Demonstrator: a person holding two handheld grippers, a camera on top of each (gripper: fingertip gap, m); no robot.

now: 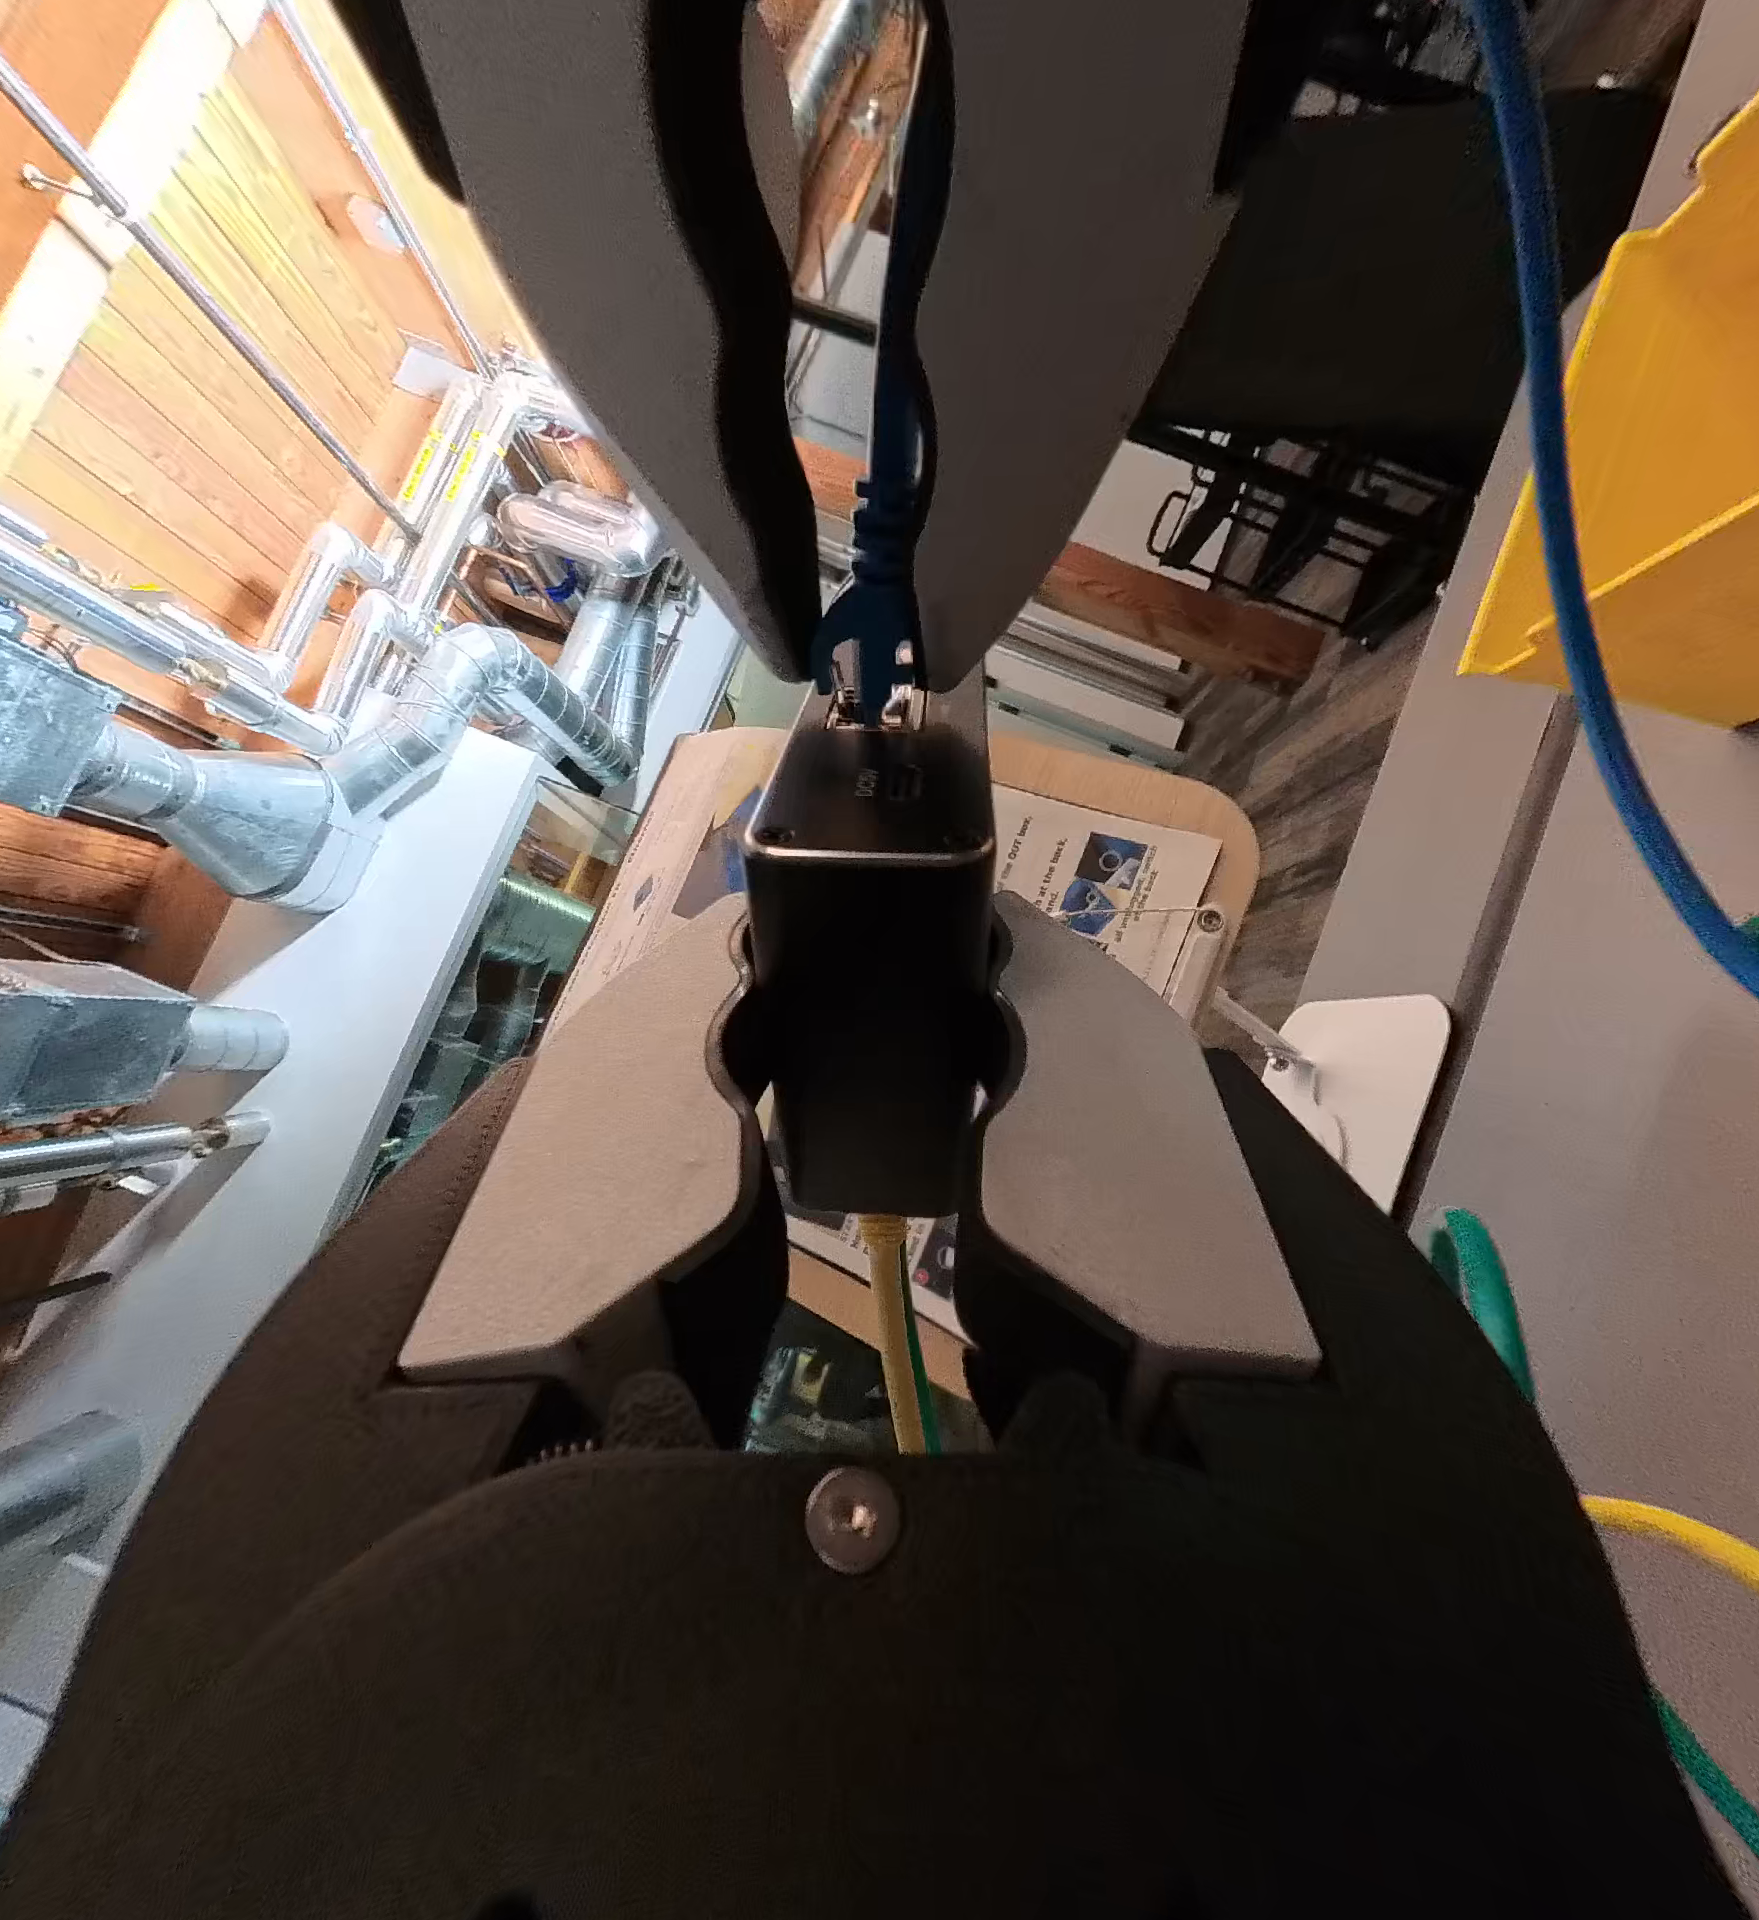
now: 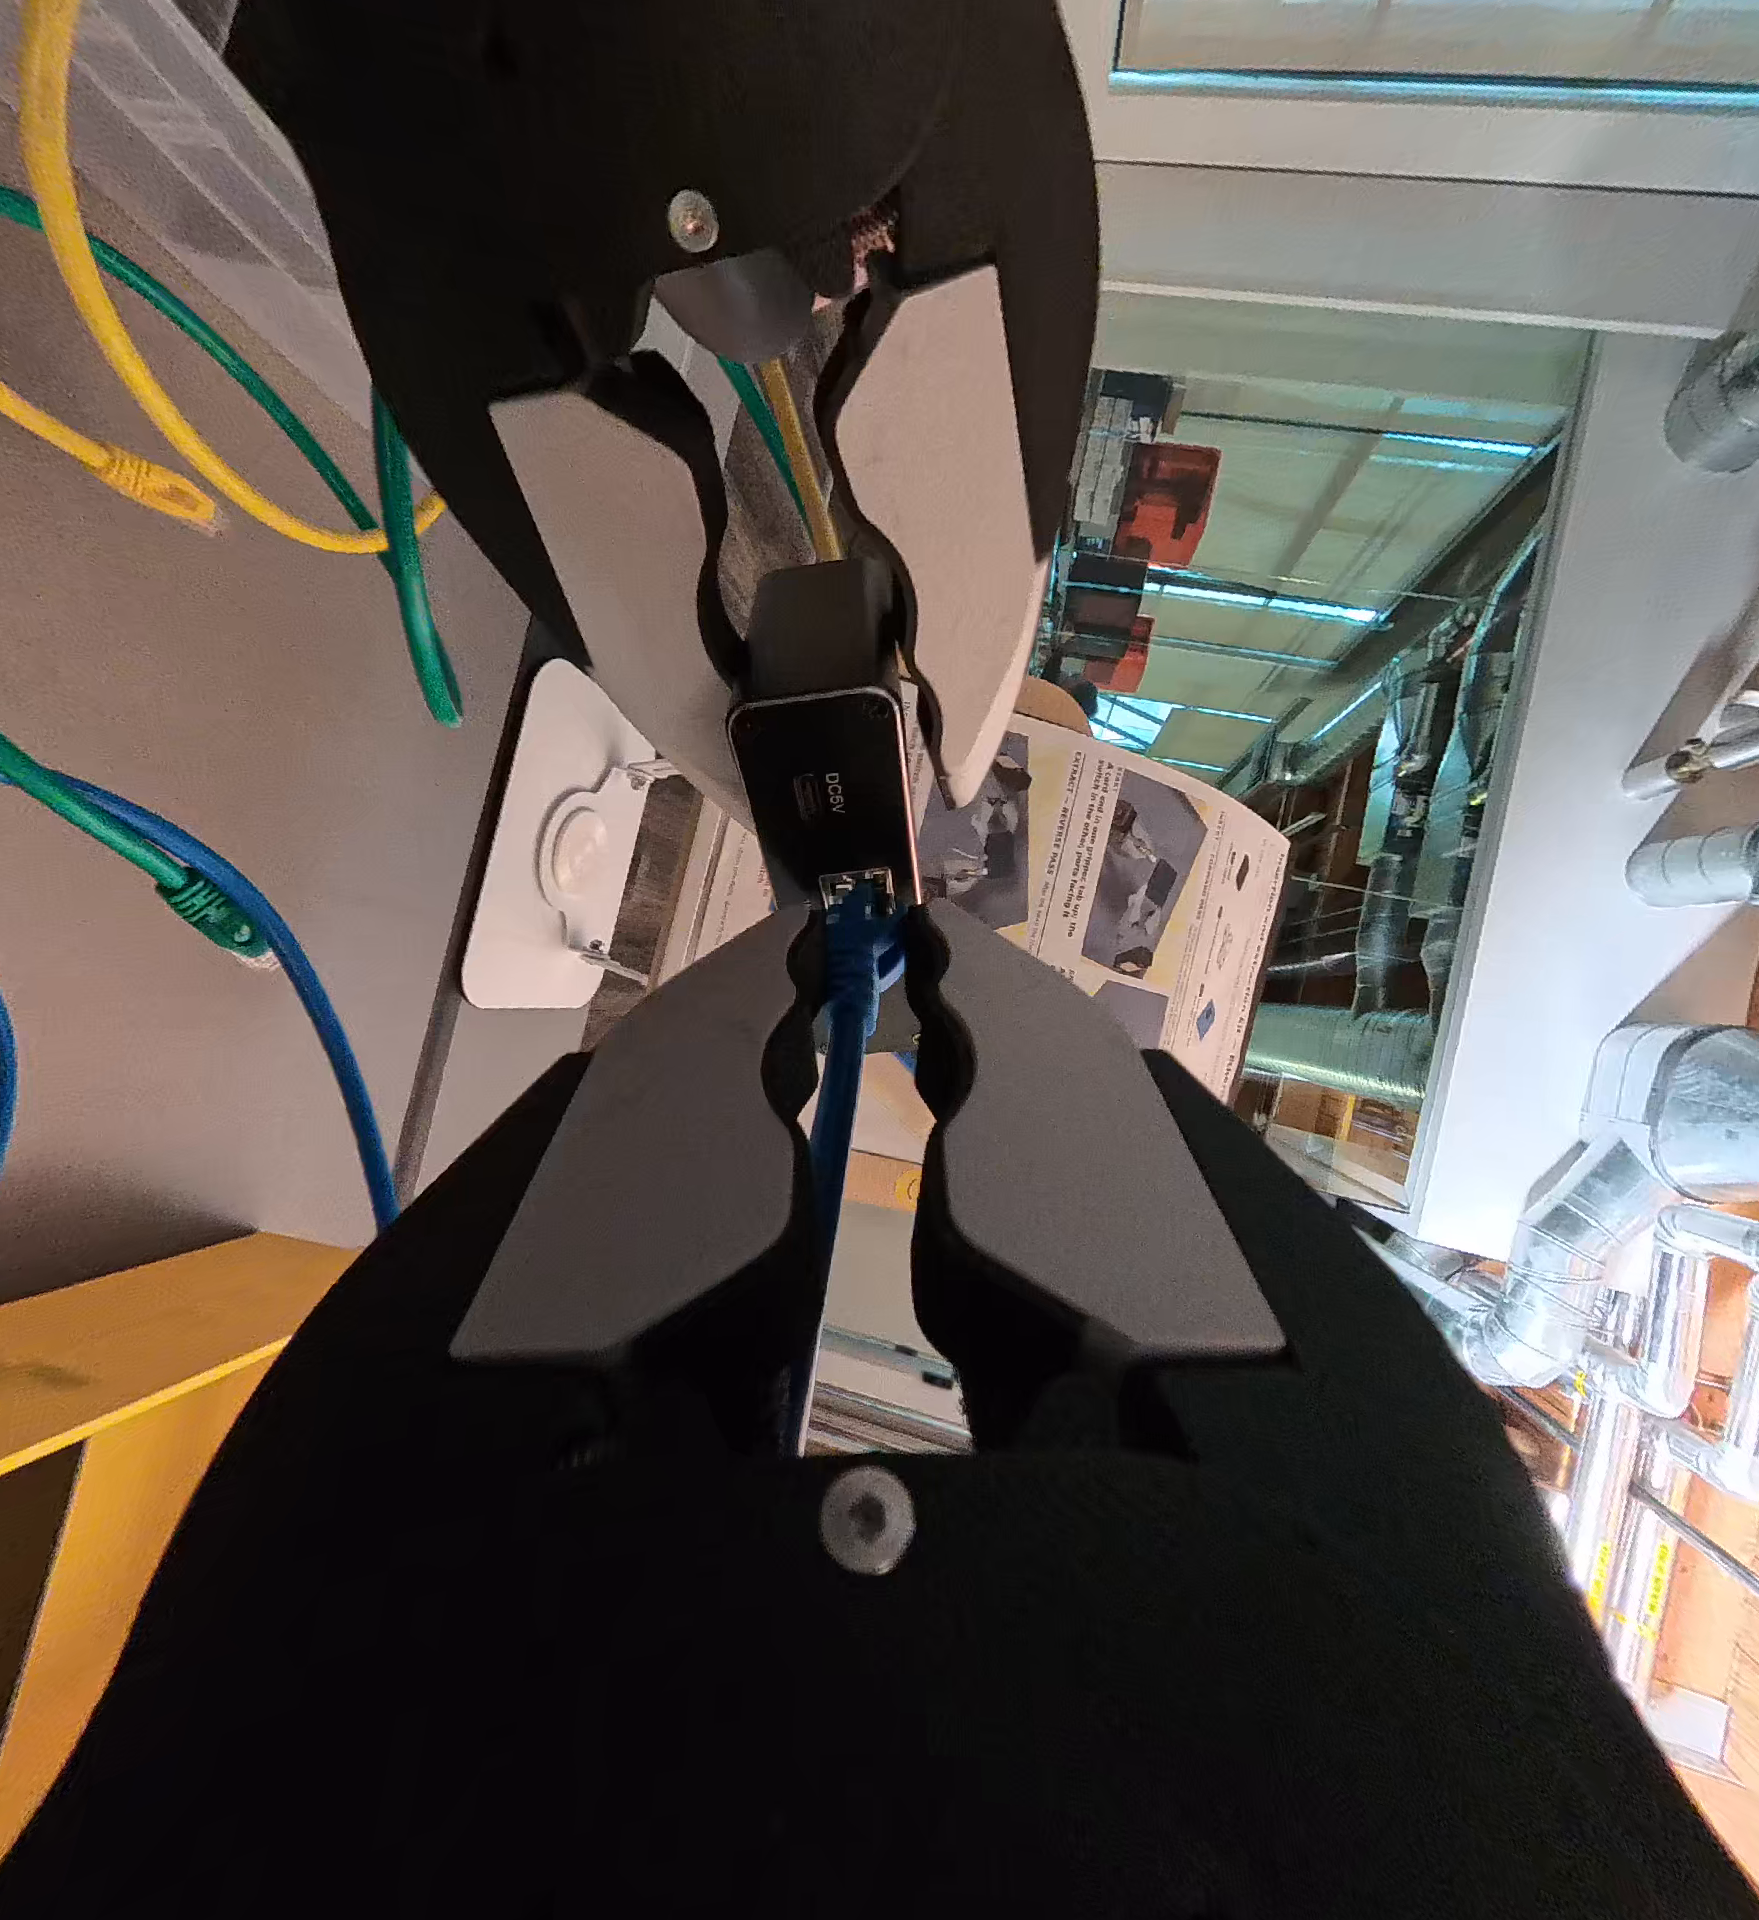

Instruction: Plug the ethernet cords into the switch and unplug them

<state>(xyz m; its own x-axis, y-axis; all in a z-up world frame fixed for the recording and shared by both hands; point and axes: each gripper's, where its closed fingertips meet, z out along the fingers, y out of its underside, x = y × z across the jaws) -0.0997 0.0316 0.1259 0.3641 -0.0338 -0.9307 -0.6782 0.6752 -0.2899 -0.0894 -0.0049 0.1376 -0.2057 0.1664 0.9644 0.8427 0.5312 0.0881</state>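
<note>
My left gripper (image 1: 870, 935) is shut on the black switch (image 1: 870, 997) and holds it in the air. A yellow cord (image 1: 896, 1309) is plugged into the switch's near end. My right gripper (image 1: 870, 665) comes in from the top, shut on the blue cord's plug (image 1: 875, 613), whose tip sits in a port on the switch's far end. In the right wrist view, my right gripper (image 2: 859, 925) pinches the blue plug (image 2: 854, 935) at the port of the switch (image 2: 823, 790). The left gripper (image 2: 839, 790) grips the switch from above.
A grey table (image 2: 179, 1039) holds a loose yellow cord end (image 2: 142, 483), a green cord end (image 2: 210, 914) and loops of blue cord (image 2: 335, 1039). A yellow bin (image 2: 75, 1403) stands at its edge. A white plate (image 2: 553, 831) and a printed sheet (image 2: 1114, 883) lie behind the switch. The tips of one gripper are about 4 cm away from the tips of the other.
</note>
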